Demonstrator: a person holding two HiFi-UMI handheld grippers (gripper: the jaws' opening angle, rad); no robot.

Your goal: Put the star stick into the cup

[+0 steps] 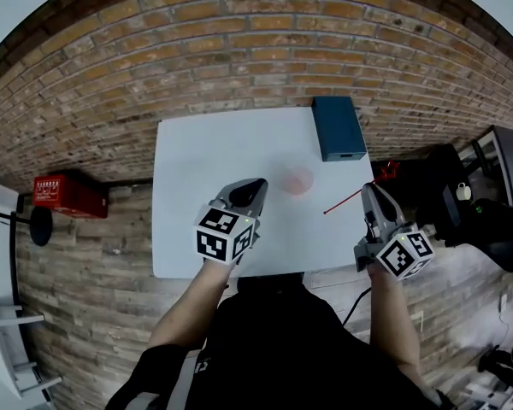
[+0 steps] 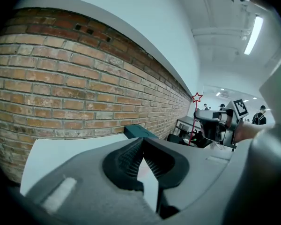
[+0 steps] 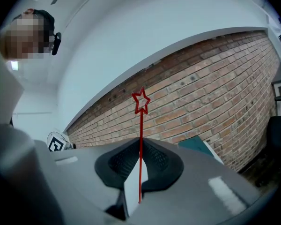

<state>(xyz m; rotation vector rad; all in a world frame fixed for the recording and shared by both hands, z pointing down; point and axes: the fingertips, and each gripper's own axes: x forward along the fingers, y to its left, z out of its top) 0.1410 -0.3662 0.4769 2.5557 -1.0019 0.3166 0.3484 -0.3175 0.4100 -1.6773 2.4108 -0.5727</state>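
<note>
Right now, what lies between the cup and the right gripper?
In the head view, only bare white table and the tail of the star stick, which juts from the right gripper toward the cup.

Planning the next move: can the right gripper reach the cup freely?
Probably yes: only bare table lies between the right gripper, shut on the star stick, and the cup.

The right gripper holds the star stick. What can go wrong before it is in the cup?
1. The star stick is very thin, and the right gripper pinches it at only one spot, so it may swivel or slip.
2. The cup looks small and light, and the left gripper is shut and not steadying it; a poke at the rim might tip it.
</note>
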